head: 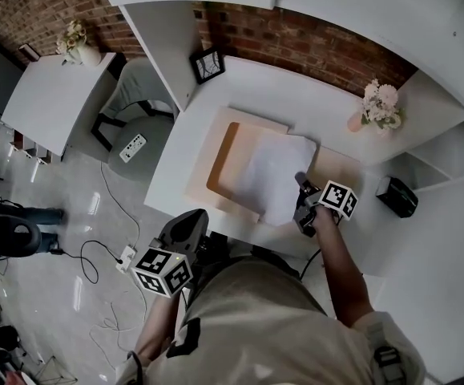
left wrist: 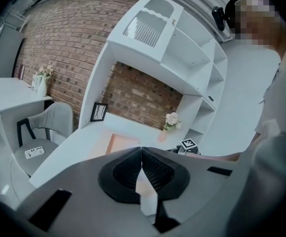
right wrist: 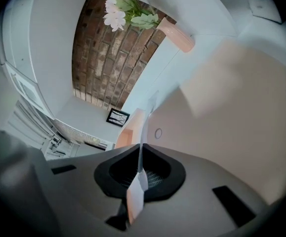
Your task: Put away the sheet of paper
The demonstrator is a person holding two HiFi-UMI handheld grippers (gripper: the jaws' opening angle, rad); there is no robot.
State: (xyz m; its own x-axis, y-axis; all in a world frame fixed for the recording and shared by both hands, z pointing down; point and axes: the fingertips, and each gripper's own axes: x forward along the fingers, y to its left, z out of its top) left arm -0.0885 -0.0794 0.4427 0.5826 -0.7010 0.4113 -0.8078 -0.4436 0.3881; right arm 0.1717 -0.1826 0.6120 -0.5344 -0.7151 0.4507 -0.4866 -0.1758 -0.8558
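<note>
A white sheet of paper (head: 270,175) lies over a tan folder (head: 230,155) on the white desk (head: 296,95). My right gripper (head: 302,184) is at the sheet's right edge and shut on it. In the right gripper view the paper (right wrist: 143,149) runs edge-on between the closed jaws of that gripper (right wrist: 142,171), with the folder (right wrist: 133,127) beyond. My left gripper (head: 191,219) hangs below the desk's front edge, apart from the paper. In its own view the left gripper (left wrist: 141,163) is shut with nothing in it.
A pale mat (head: 207,179) lies under the folder. A vase of flowers (head: 378,107) stands at the desk's back right, a picture frame (head: 207,65) at the back left, a black box (head: 396,196) on a side shelf. A chair (head: 131,95) and power strip (head: 132,147) are left.
</note>
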